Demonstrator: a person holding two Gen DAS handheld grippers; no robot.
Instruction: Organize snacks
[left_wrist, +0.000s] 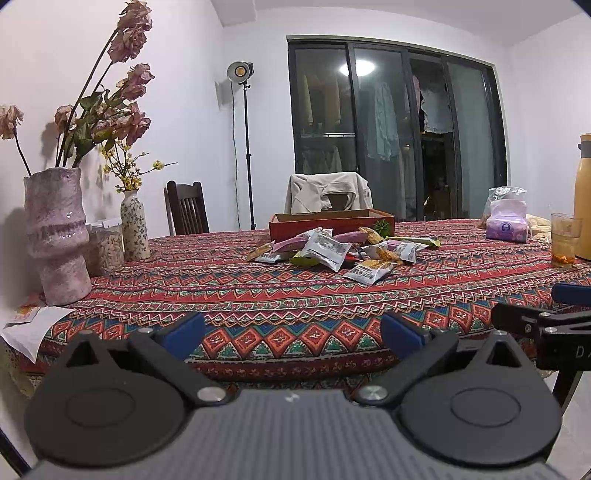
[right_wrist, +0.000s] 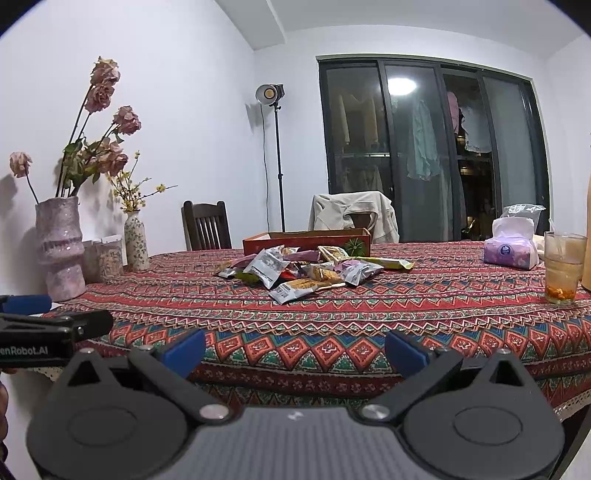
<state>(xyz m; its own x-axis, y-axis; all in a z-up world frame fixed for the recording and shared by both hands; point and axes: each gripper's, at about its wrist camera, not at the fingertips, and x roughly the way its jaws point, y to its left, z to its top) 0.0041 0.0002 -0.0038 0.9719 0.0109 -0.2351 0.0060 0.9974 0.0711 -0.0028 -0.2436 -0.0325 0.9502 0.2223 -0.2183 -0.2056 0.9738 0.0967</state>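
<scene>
Two vases at far left: large pink vase (left_wrist: 57, 232) with dried roses, then small floral vase (left_wrist: 135, 225), a clear jar (left_wrist: 105, 245) between them. Further right, dark wooden chair (left_wrist: 186, 212) behind the patterned tablecloth (left_wrist: 258, 295). Mid-table, heaped snack packets (left_wrist: 332, 251), lying flat and pointing every way, no shared long axis; just behind and touching the heap, shallow red box (left_wrist: 328, 221), long side running left-right. Nothing between grippers and heap. At right, tissue pack (left_wrist: 506, 221), glass (left_wrist: 563, 238), yellow flask (left_wrist: 583, 195). Near edge: left gripper (left_wrist: 291, 332) spread wide, empty; right gripper (right_wrist: 295, 350) likewise parted, gripping nothing, well short of the packets.
</scene>
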